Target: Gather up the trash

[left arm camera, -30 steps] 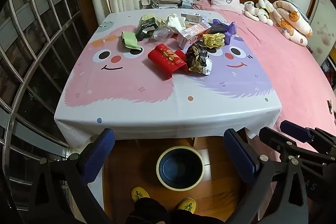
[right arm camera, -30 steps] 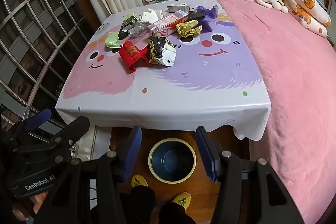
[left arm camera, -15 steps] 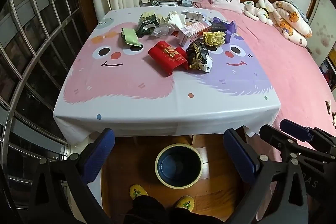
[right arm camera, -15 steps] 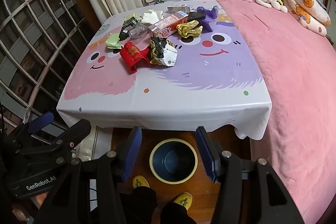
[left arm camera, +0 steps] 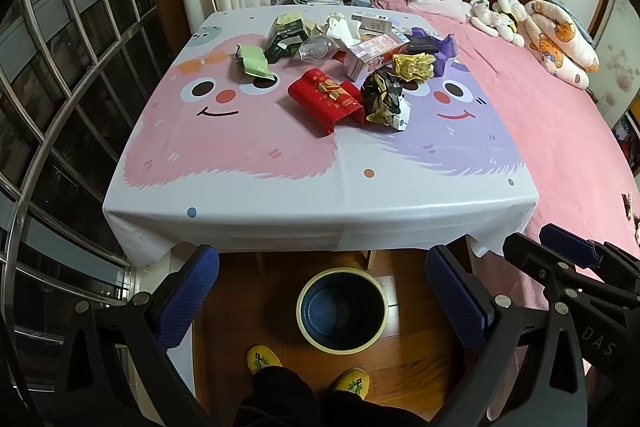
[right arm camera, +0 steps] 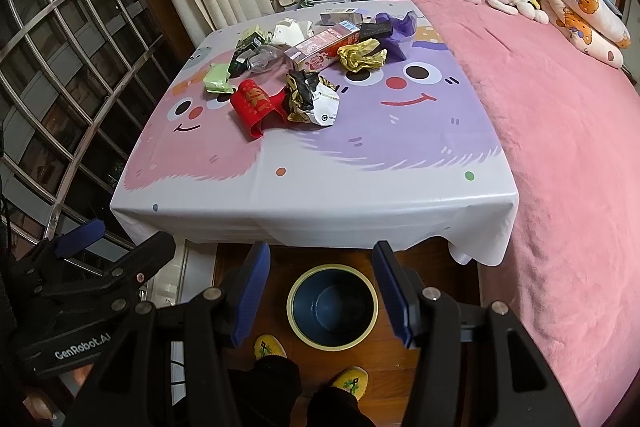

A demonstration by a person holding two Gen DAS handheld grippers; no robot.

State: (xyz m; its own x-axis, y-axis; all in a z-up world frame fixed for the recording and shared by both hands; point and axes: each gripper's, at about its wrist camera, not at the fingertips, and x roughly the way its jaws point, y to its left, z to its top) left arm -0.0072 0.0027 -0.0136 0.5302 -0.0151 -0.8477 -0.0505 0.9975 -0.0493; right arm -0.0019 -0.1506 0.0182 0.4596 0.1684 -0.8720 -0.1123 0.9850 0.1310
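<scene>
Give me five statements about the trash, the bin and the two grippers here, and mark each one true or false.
1. The bin stands on the floor at the table's near edge. True.
2. The left gripper is shut on the red packet. False: its jaws stand open and empty, and the packet lies on the tablecloth.
3. The bin already holds trash. False: its inside looks empty.
4. The crumpled gold wrapper lies farther from the bin than the red packet does. True.
5. The right gripper holds the green packet. False: it is open with nothing between its fingers.
</scene>
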